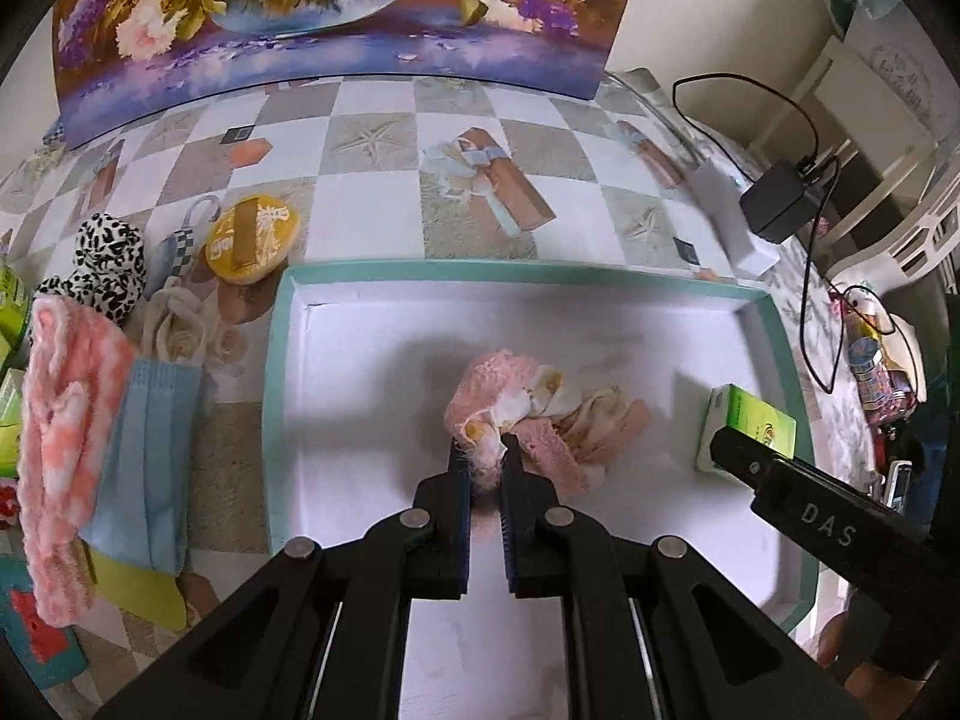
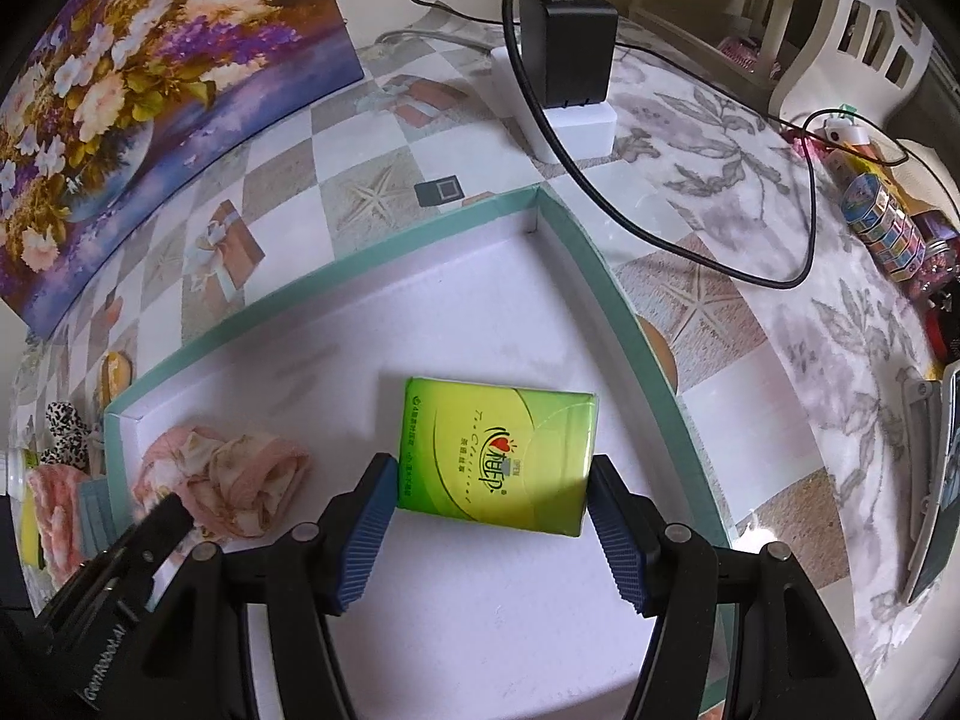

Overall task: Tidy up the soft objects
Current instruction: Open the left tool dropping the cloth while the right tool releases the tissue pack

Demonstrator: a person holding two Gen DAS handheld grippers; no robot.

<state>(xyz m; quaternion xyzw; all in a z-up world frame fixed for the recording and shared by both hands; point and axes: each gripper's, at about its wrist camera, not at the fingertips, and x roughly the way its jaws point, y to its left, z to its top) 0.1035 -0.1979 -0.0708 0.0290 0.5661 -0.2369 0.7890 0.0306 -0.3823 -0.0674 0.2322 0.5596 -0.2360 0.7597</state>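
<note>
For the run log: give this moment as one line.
left gripper: shut on pink cloth | right gripper: shut on green tissue pack | both over tray

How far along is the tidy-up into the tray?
Nothing released yet. Left gripper is shut on the pink cloth bundle in the teal tray; right gripper clamps the green tissue pack there. Left outside: pink towel, blue mask, spotted plush.

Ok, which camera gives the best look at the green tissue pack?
The right wrist view. There the green tissue pack lies face-up in the teal-rimmed tray, its whole printed front showing between the right tongs. The left wrist view catches only an end of it at the tray's right edge, partly hidden by the right tongs.
</note>
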